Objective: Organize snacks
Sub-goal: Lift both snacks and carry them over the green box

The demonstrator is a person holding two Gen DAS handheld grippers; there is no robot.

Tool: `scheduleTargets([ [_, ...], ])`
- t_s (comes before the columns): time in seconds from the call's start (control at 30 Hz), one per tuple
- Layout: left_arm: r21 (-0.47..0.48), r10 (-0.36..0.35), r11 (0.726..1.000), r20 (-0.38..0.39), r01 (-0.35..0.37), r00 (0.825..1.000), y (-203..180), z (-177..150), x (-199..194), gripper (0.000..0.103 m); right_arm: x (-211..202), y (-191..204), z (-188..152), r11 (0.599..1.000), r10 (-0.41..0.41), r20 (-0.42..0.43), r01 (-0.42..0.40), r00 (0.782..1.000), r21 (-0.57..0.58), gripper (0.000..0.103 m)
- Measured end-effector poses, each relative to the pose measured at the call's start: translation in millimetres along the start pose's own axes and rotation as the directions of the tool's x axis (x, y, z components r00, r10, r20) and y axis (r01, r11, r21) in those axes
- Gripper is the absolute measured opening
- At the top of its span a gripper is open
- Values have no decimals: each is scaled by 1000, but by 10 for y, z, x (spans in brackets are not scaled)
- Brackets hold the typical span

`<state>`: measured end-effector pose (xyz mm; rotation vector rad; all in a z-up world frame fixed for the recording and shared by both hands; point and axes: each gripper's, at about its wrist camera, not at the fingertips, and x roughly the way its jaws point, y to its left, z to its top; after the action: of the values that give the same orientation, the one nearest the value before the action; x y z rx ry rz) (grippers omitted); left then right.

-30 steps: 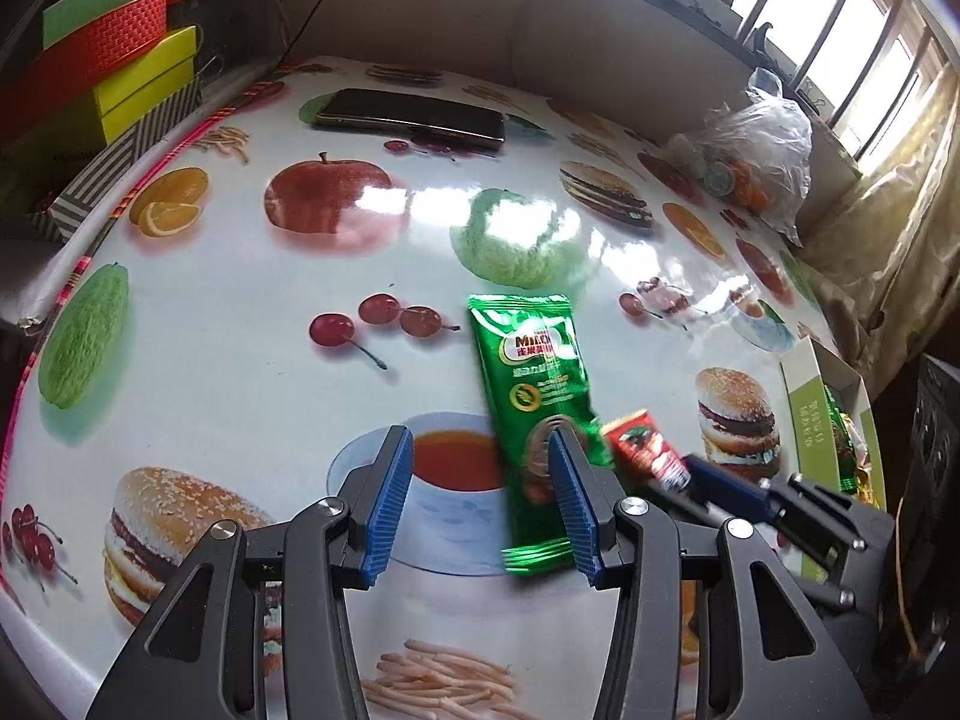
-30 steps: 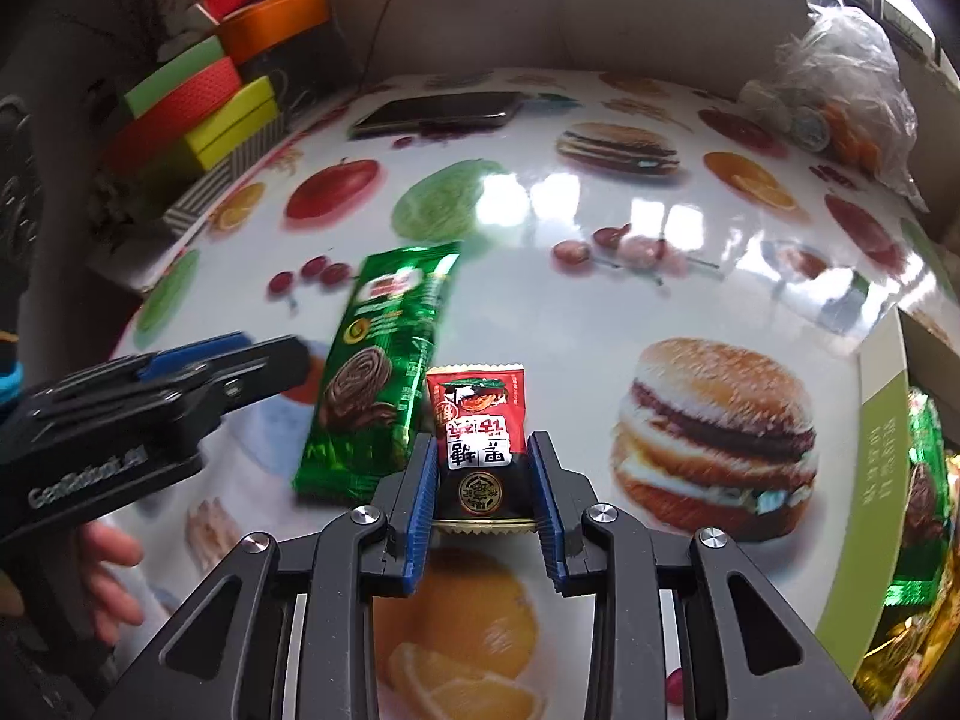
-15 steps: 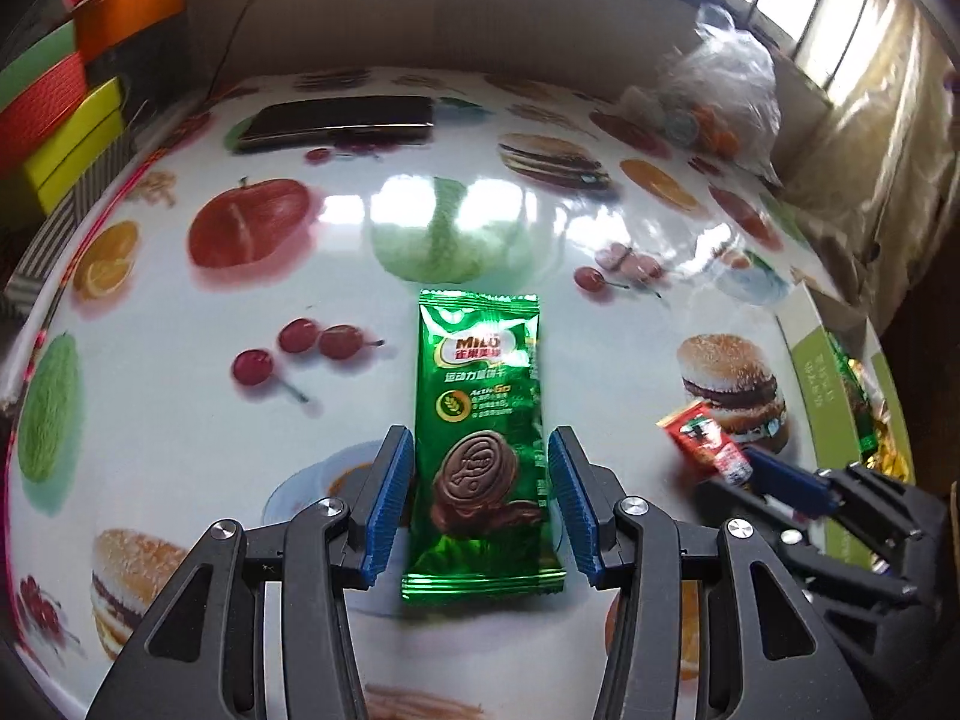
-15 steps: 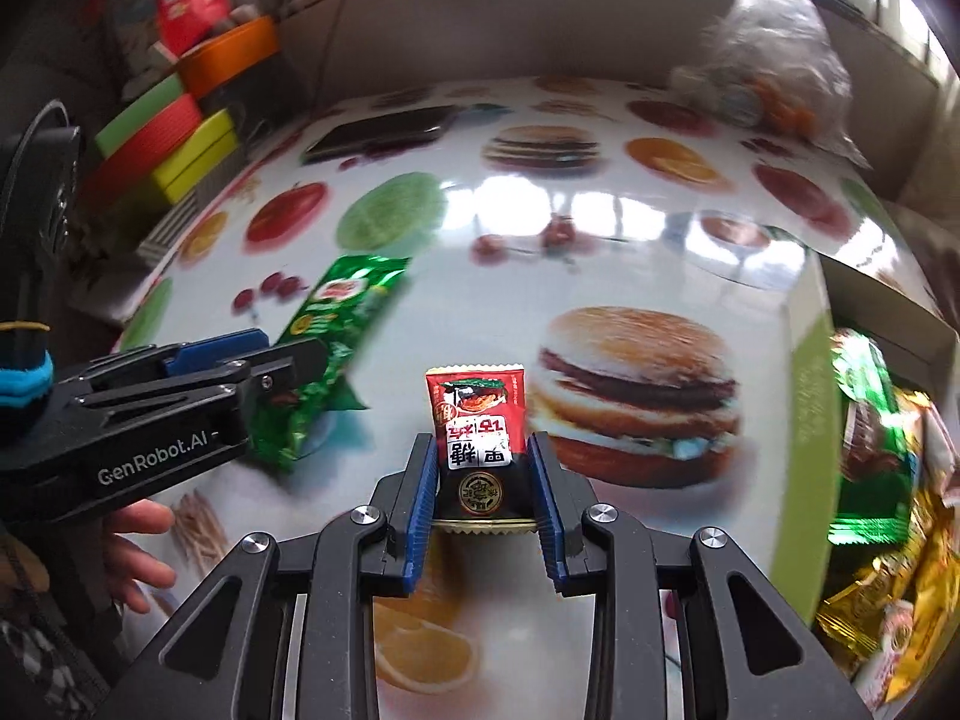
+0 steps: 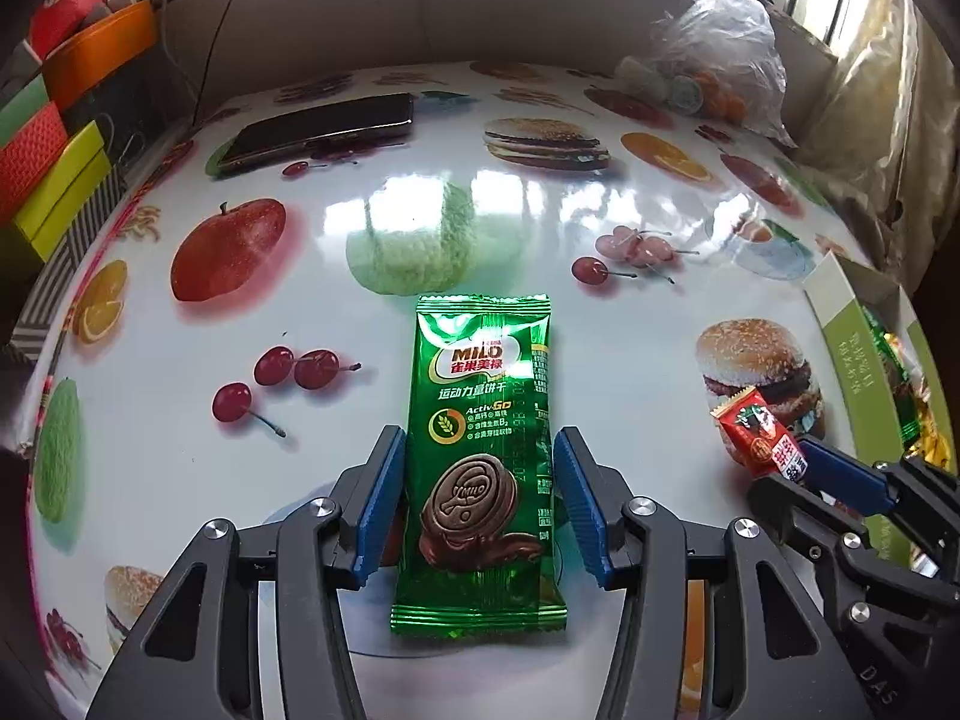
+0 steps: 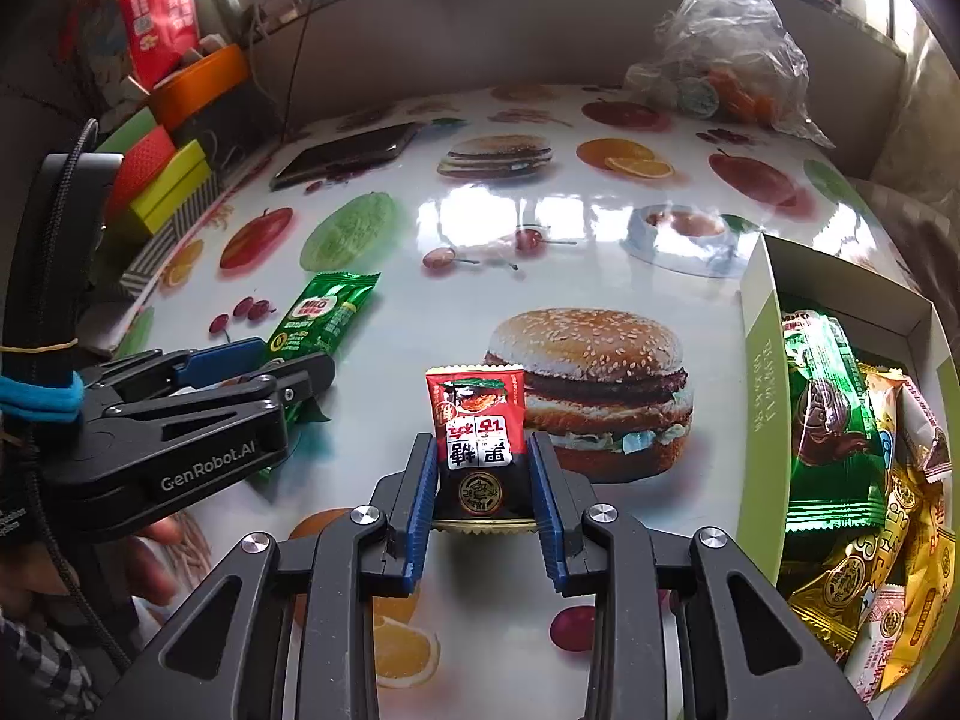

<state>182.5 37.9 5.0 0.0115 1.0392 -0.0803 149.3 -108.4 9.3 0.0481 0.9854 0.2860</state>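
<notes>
Your left gripper [image 5: 477, 501] hangs over the green Milo biscuit packet [image 5: 480, 468], its blue ribbed fingers [image 5: 378, 504] spread apart on either side of the wrapper with a visible gap at each edge. The packet lies flat on the surface [image 5: 492, 228], long and rectangular, with glossy foil, crimped ends and a printed chocolate biscuit near the end closest to you. Your right gripper [image 6: 483, 495] is clamped on the small red snack sachet [image 6: 477, 426], which stands upright between the blue pads; its lower half is black with a gold seal and a serrated gold edge.

That surface is covered by a shiny, wipe-clean cloth printed with burgers, cherries, apples, oranges and cups, and window light glares off the middle of it. At your right sits an open cardboard box [image 6: 759, 354] with pale green sides, holding green, gold and white foil packets heaped together. A dark phone [image 5: 321, 129] lies flat toward the far left of the surface. A crinkled clear plastic bag [image 6: 729, 54] of small items sits at the far right corner. Along the left edge, stacked boxes [image 5: 51, 180] in red, yellow-green and striped patterns rise beside an orange tub [image 5: 99, 51]. A plain grey wall runs behind, with window bars above it.
</notes>
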Motion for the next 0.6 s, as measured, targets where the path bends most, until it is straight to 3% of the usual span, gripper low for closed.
scheduleTargets([
  [0.23,7,23,1000,5,-23,1000,-30,-14,-4,51,-13,7,0,1000,-2,2,2,1000,5,29],
  [0.33,5,25,1000,7,-25,1000,-32,-13,-5,48,-19,1,-6,1000,-5,4,5,1000,9,29],
  [0.37,3,27,1000,8,-27,1000,-30,-14,-11,42,-21,-1,-5,1000,-6,6,6,1000,9,29],
  [0.6,3,16,1000,12,-16,1000,-29,-41,-64,41,-50,-8,-10,1000,-15,16,14,1000,12,29],
])
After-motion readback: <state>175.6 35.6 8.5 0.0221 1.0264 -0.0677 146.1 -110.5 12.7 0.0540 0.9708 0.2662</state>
